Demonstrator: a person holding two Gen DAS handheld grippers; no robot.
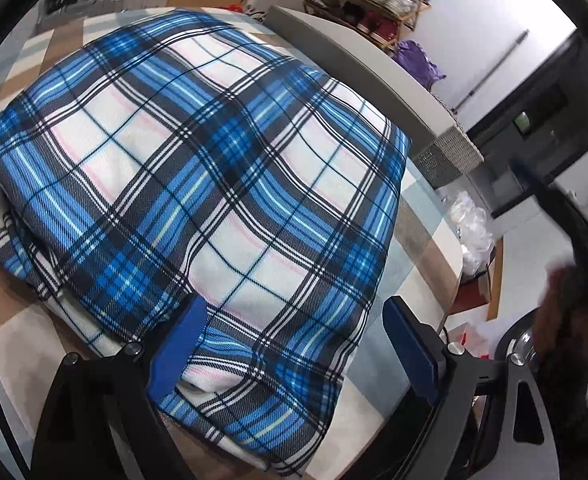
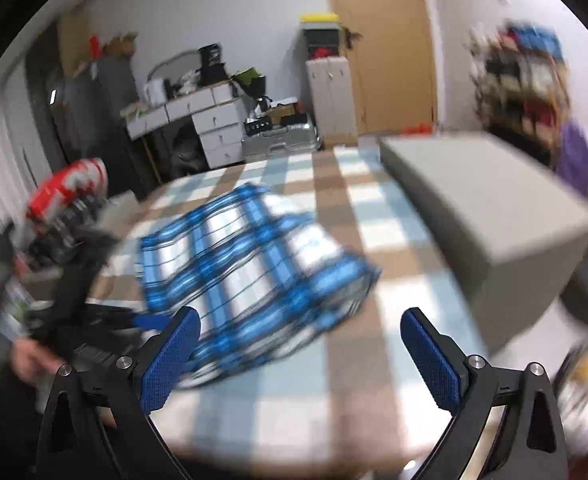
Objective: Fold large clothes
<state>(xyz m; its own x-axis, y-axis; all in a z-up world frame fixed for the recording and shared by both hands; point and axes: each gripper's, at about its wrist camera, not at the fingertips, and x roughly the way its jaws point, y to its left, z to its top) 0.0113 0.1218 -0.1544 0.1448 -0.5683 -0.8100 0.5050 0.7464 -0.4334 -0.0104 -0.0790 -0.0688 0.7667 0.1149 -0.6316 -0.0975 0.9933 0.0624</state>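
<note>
A blue, white and black plaid garment (image 1: 214, 184) lies folded in a thick stack on the checked table (image 1: 22, 320). My left gripper (image 1: 294, 316) is open just above the stack's near edge, its blue pads (image 1: 182, 344) spread either side of the fabric. In the right wrist view the same garment (image 2: 254, 272) shows blurred in the middle of the table (image 2: 334, 380). My right gripper (image 2: 300, 328) is open and empty, held above the table near the garment's near right corner. The left gripper (image 2: 94, 320) shows blurred at the garment's left edge.
A grey box (image 2: 486, 200) stands on the table's right side, right of the garment; it also shows in the left wrist view (image 1: 354, 56). Shelves with goods (image 1: 374, 0), a desk with drawers (image 2: 206, 120) and a wooden door (image 2: 386, 40) lie beyond the table.
</note>
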